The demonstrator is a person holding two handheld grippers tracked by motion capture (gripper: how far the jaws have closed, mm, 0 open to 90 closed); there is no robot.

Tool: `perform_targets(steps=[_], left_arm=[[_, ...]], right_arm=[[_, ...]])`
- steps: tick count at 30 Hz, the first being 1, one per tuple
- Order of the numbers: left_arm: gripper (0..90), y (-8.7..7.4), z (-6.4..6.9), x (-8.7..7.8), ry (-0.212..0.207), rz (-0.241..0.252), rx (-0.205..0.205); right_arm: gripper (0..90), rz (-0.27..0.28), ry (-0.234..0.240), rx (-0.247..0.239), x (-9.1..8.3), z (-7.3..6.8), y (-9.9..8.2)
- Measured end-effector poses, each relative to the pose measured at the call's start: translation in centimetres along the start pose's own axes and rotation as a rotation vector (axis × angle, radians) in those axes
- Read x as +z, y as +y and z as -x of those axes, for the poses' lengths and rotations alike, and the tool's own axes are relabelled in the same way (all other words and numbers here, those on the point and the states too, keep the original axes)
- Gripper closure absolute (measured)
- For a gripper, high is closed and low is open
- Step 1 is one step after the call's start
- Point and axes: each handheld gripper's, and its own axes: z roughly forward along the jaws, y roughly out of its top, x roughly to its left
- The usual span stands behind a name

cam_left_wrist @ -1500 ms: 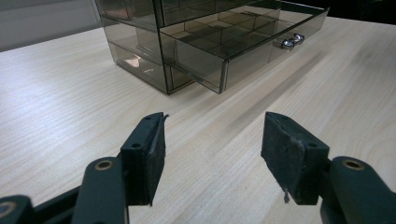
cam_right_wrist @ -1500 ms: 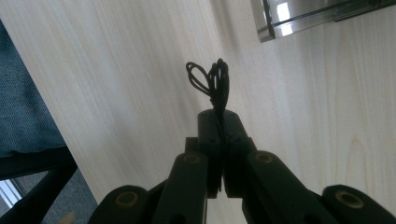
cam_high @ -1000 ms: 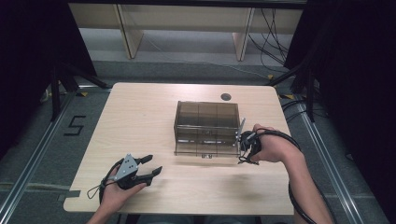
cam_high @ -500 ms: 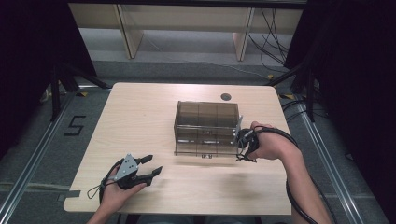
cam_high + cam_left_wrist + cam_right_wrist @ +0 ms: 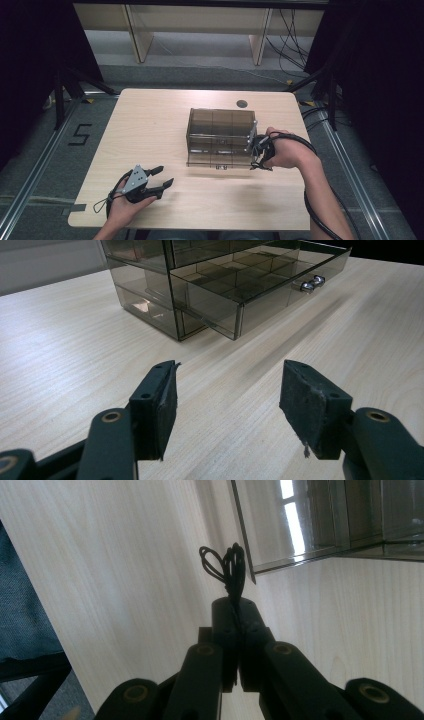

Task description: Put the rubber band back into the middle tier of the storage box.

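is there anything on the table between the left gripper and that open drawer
Nothing visible. From the left gripper, jaws open, bare tabletop runs up to the open drawer of the smoky clear organizer. The right gripper sits at the organizer's far side.

Smoky brown see-through drawer box (image 5: 220, 135), pale wood-grain table (image 5: 150, 125), black looped cord (image 5: 225, 567), black jaws

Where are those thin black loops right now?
The black loops are pinched in the right gripper, at the right end of the smoky drawer box, mid-table in the high view.
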Motion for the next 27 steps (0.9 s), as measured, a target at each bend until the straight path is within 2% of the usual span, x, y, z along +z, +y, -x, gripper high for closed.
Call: perform_targets(steps=[6,7,13,15,16,17,18,20,27], left_arm=[[39.4,0.00,0.00,0.00,0.000,0.001,0.000],[39.4,0.00,0.01,0.00,0.000,0.000,0.000],[39.5,0.00,0.02,0.01,0.000,0.000,-0.001],[39.5,0.00,0.02,0.01,0.001,-0.001,-0.001],[39.5,0.00,0.02,0.01,0.001,-0.001,0.000],[39.5,0.00,0.03,0.01,0.001,-0.001,-0.001],[39.5,0.00,0.03,0.01,0.001,-0.001,0.000],[39.5,0.00,0.03,0.01,0.001,-0.001,0.000],[39.5,0.00,0.02,0.01,0.001,-0.002,0.000]], right_arm=[[89.2,0.001,-0.013,0.008,-0.09,-0.09,0.27],[89.1,0.005,-0.003,-0.009,-0.03,0.08,0.30],[89.1,-0.007,0.003,0.008,-0.32,0.04,0.59],[89.1,0.004,-0.008,-0.005,-0.27,0.15,0.61],[89.2,0.003,-0.018,0.004,-0.34,0.06,0.63],[89.2,0.004,-0.007,-0.010,-0.33,0.22,0.69],[89.2,-0.002,-0.005,0.010,-0.47,0.08,0.78],[89.2,0.006,-0.007,-0.007,-0.43,0.24,0.80],[89.1,0.002,-0.009,-0.004,-0.54,0.30,1.01]])
